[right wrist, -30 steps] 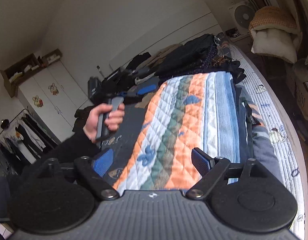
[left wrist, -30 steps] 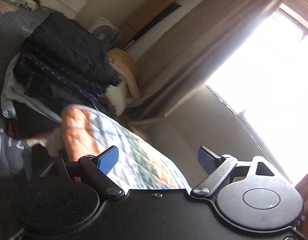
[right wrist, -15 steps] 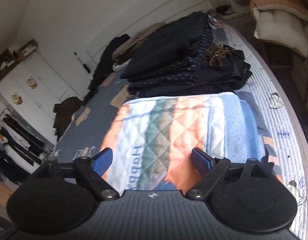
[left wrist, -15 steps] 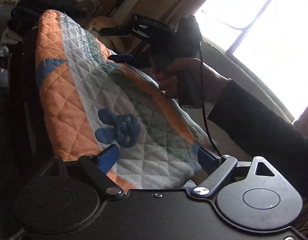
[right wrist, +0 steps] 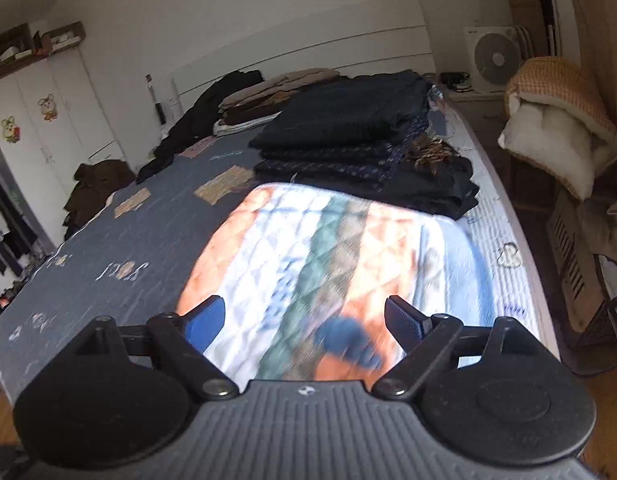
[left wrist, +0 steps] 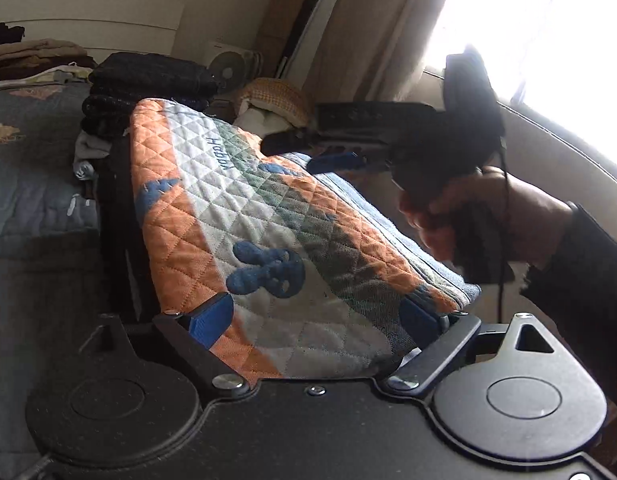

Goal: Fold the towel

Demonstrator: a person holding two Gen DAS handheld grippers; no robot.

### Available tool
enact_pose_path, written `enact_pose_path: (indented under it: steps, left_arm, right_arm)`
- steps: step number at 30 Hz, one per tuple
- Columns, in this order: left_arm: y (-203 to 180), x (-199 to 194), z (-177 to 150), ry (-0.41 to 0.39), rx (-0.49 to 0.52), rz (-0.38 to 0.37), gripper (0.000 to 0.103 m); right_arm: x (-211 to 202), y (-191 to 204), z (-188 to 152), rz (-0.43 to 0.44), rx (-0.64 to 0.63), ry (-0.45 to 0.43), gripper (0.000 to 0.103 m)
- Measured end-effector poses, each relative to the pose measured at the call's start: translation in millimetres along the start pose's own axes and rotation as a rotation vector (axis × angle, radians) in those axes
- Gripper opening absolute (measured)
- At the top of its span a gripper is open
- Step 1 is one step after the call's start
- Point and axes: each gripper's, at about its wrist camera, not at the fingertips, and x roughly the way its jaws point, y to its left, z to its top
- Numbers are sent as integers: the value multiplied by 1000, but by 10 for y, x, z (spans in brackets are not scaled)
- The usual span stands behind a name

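Observation:
A quilted towel (left wrist: 268, 216) with orange, white and green stripes and blue rabbit shapes lies on the bed. In the left wrist view its near edge sits between the blue pads of my left gripper (left wrist: 314, 320), which is open and holds nothing. A hand (left wrist: 448, 216) holds my right gripper (left wrist: 308, 152) over the towel's far right side, its fingers apart. In the right wrist view the towel (right wrist: 328, 256) is blurred and spreads out just past my open right gripper (right wrist: 306, 322).
A stack of dark folded clothes (right wrist: 360, 140) lies on the grey bed cover (right wrist: 128, 240) just beyond the towel. A fan (right wrist: 494, 56) and a cushion pile (right wrist: 556, 120) stand right of the bed. White wardrobes (right wrist: 48, 120) are on the left. A bright window (left wrist: 548, 20) is on the right.
My left gripper has swung from facing the curtain and window round to the towel's near edge. The right gripper has shifted over the towel, which now looks nearer and motion-blurred. Both stay open.

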Motion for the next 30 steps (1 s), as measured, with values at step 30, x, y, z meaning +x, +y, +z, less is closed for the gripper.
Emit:
enact_pose_path:
  steps: [30]
  left_arm:
    - [-263, -112, -50, 8, 19, 191, 95]
  right_arm:
    - [-1192, 420, -1198, -200, -6, -31, 87]
